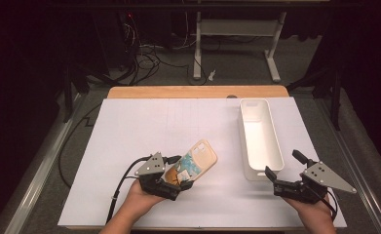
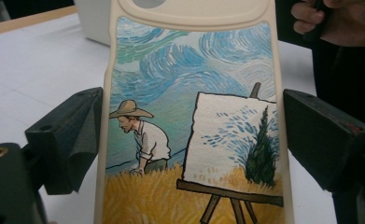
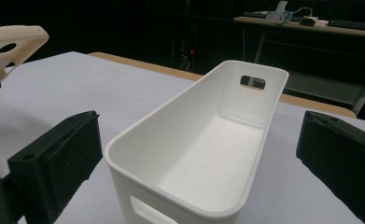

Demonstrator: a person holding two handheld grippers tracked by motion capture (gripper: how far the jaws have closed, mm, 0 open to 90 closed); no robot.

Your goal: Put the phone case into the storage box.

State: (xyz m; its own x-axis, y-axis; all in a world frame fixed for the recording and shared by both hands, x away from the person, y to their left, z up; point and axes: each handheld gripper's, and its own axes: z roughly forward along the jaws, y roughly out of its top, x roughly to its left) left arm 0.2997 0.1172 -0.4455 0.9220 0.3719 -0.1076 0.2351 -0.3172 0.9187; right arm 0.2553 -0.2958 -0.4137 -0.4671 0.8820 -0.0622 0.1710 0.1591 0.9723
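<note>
On the white table, left gripper grips phone case.

My left gripper, near the table's front edge, has its jaws clamped on a phone case; my hand grips it from below. My right gripper sits at the right with jaws spread wide.

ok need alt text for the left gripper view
A cream phone case printed with a painter in a straw hat beside an easel in a wheat field sits between the left gripper's two black jaws. Behind lie a white table and a hand.
</note>
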